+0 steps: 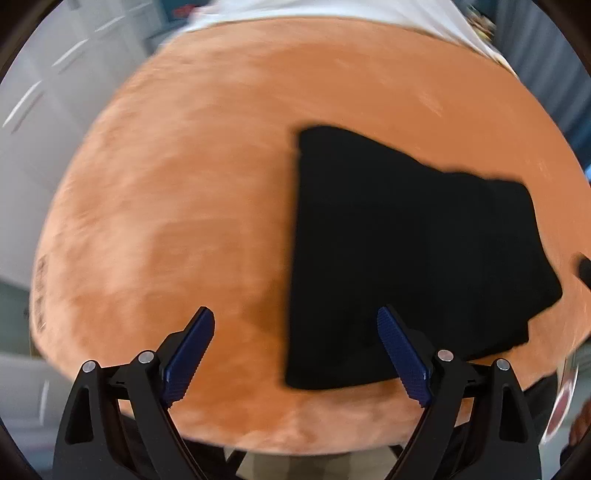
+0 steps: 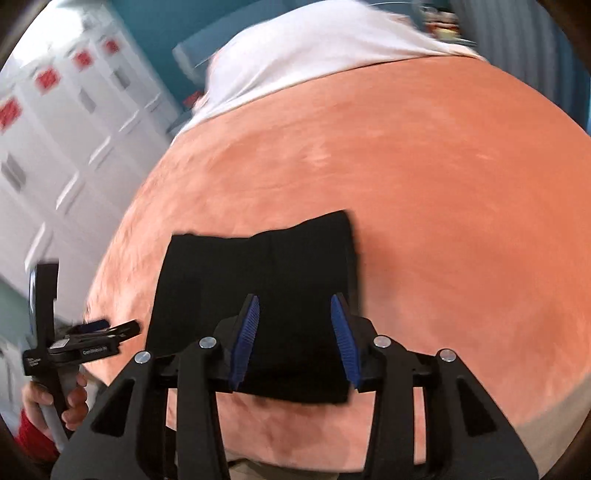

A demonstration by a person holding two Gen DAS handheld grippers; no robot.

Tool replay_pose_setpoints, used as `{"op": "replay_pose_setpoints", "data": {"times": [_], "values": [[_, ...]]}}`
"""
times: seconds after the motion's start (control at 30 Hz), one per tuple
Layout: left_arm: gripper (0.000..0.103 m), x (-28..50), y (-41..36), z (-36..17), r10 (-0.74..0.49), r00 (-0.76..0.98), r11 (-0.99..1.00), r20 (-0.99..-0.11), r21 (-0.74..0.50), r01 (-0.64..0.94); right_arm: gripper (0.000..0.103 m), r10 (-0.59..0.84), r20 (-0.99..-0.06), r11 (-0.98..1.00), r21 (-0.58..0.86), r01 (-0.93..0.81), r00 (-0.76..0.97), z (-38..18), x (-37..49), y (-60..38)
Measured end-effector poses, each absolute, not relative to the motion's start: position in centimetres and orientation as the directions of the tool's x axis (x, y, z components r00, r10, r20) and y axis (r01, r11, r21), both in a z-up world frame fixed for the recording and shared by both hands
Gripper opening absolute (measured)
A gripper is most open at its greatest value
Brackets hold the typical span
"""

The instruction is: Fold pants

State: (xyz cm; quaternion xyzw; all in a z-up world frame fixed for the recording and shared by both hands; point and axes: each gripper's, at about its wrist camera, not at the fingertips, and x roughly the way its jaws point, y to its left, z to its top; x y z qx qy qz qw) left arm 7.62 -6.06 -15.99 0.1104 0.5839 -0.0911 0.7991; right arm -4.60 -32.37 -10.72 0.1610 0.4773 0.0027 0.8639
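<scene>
Left wrist: blurred pants (image 1: 406,251) (folded)

Bed, orange plush blanket (image 2: 424,177) covering most of surface. White sheet (image 2: 303,62) at far end. White cabinet doors (image 2: 55,147) along left side, red labels (image 2: 46,79) on upper panels. Teal wall (image 2: 162,26) behind. Frames motion-blurred.

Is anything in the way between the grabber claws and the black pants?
Nothing visible is. The black pants lie folded flat on the orange blanket, with nothing on top. The right gripper is open right over them, and the left gripper is open over their near edge.
</scene>
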Motion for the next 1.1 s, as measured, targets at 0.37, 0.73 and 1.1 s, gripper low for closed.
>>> {"op": "replay_pose_setpoints", "data": {"times": [0.37,0.73,1.1], "values": [[0.098,8.1,-3.1,-19.7,-0.045,0.243,0.972,-0.969,0.014,0.234,0.038,0.305,-0.835,0.949,0.307,-0.071,0.459,-6.8,2.9,-23.2],[0.098,8.0,-1.2,-19.1,-0.012,0.278,0.966,-0.961,0.061,0.250,0.046,0.311,-0.926,0.950,0.297,-0.095,0.216,-16.7,14.0,-13.3],[0.098,6.9,-2.5,-18.5,0.009,0.291,0.961,-0.957,0.088,0.261,0.040,0.126,-0.832,0.896,0.329,0.298,0.540,-11.5,-1.5,-29.6]]}}
